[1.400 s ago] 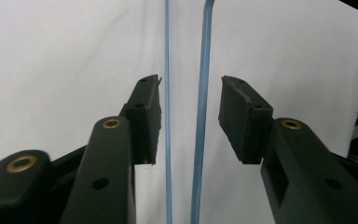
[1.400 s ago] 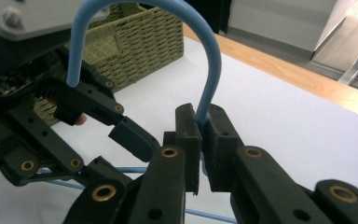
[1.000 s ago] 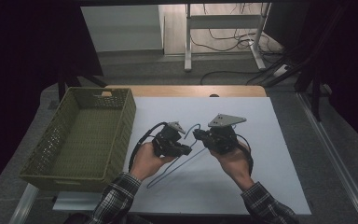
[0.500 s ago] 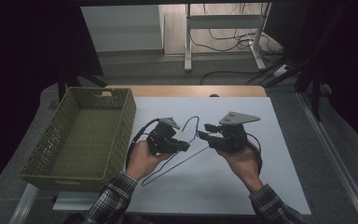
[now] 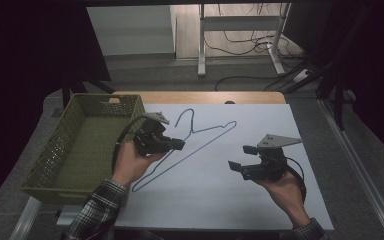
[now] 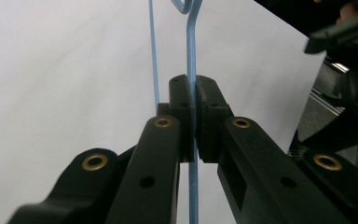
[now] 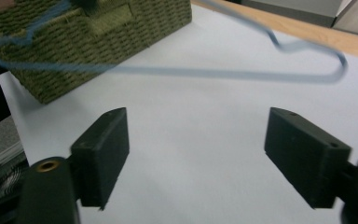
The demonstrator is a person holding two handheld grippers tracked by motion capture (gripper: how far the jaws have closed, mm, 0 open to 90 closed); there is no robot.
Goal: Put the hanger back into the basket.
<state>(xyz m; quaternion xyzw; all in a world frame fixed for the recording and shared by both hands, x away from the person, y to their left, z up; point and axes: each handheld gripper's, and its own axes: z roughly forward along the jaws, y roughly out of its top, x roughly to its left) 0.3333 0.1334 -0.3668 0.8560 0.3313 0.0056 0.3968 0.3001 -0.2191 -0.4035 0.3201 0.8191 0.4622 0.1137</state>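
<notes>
On the white sheet (image 5: 220,185) covering the table, the left gripper (image 5: 172,144) holds a blue wire hanger (image 5: 200,142); in the left gripper view its jaws are pressed together on one strand of the wire (image 6: 192,60), with a second strand running just beside the left jaw. The hanger lies slanted across the sheet, hook (image 5: 185,120) toward the far edge, long corner pointing toward the person's left sleeve (image 5: 97,210); whether it rests on the sheet or hangs slightly above it cannot be told. The right gripper (image 5: 241,158) is well apart from the hanger, near the sheet's right side; its jaws stand wide with nothing between them, and in the right gripper view the pads (image 7: 103,151) frame bare sheet with the blurred hanger (image 7: 205,72) farther off. A green woven basket (image 5: 70,165) sits at the left, just beside the left hand (image 5: 130,162).

Half a second earlier both grippers were close together at the middle of the sheet, seemingly both at the hanger; since then the right hand (image 5: 285,192) has drawn away to the right and nearer the person, its jaws now parted; the left gripper has kept its grip and shifted slightly left and farther up the sheet, carrying the hanger with it; the basket has not moved.
</notes>
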